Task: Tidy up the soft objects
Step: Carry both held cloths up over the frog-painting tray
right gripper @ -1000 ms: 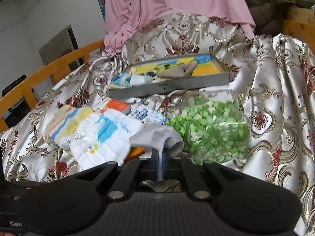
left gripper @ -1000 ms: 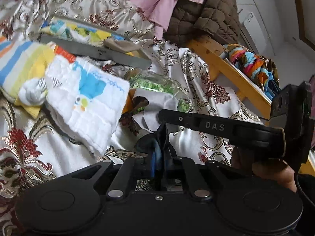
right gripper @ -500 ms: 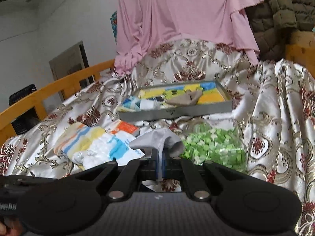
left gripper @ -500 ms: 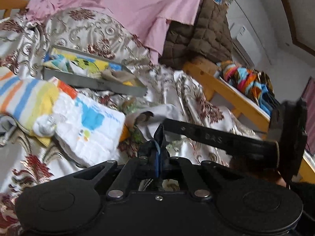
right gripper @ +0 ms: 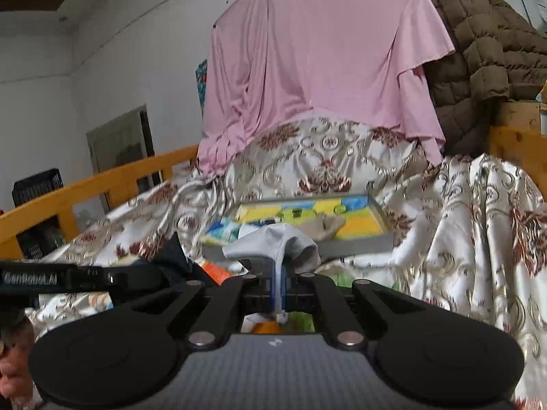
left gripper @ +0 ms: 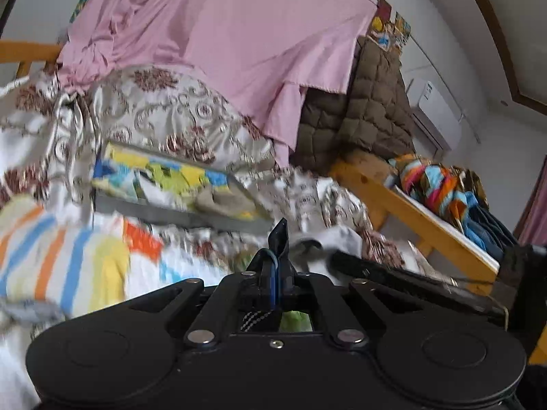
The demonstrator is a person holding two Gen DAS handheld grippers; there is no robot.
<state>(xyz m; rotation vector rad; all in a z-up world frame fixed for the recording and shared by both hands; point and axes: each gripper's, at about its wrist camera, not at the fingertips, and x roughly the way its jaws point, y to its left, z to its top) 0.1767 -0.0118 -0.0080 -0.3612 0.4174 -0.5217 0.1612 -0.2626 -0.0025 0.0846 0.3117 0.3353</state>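
Right gripper [right gripper: 278, 285] clamped on a pale grey sock [right gripper: 273, 244] at frame centre — long axis runs left-right, ends drooping. Left gripper [left gripper: 273, 273] pinched on a dark sock [left gripper: 279, 237], tip pointing up. Grey tray [right gripper: 355, 244] sits just behind on the patterned bedspread [right gripper: 461, 222].

Soft daylight, no glare — motion blur lower left, fisheye warp at edges.

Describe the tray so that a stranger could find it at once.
Under the hanging pink cloth lies a bed draped in shiny floral fabric. On that fabric lies the tray, shallow and grey-walled. Only it is rigid and rectangular, with a yellow, blue and green bottom and a beige sock inside.
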